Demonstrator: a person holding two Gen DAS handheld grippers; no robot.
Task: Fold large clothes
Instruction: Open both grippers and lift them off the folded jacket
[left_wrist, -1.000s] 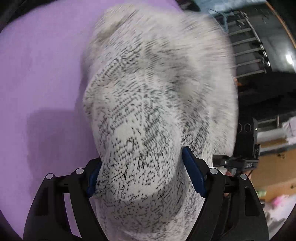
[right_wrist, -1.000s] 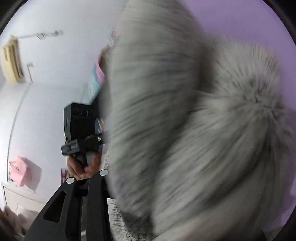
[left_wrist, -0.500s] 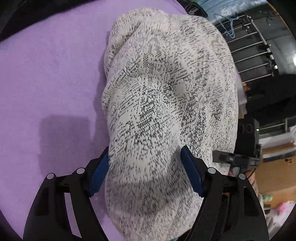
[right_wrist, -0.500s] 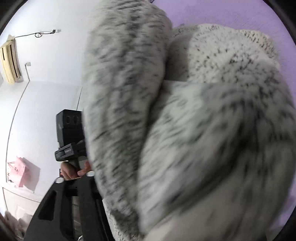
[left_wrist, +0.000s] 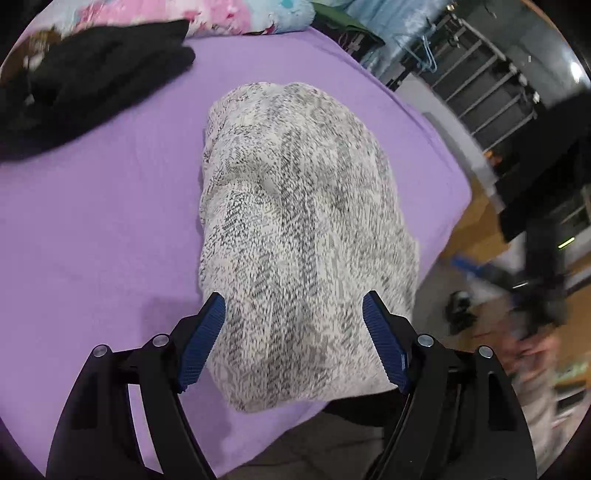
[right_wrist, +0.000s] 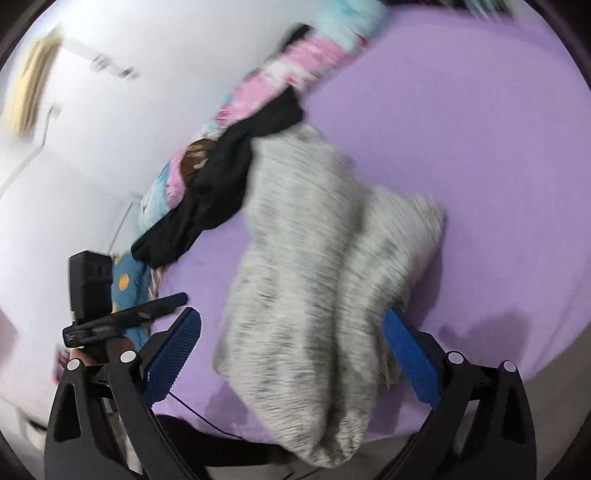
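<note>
sweater (left_wrist: 295, 229), grey-and-white knit, lies folded into a thick bundle on the purple sheet (left_wrist: 92, 221), stretching away from the left claw (left_wrist: 293, 339) toward the far side of the bed. the left claw's blue pads (left_wrist: 201, 339) stand apart on either side of the bundle's near end; the knit fills the gap between them, but the pads do not look pressed into it (the left one shows a thin strip of sheet beside it). the right claw (right_wrist: 291, 354) is spread wide, its jaws having just been opening, and the sweater's near end sits loose in the gap, clear of both pads (right_wrist: 171, 354). in the right view the picture is blurred, and the bundle shows as two rolled folds side by side. beyond the left claw, up and to its left, a black garment (left_wrist: 85, 85) lies heaped on the sheet, with a pink and blue quilt (left_wrist: 155, 14) behind it. the other handset (right_wrist: 92, 295) shows to the left of the right claw, held by a hand (right_wrist: 79, 356).
</note>
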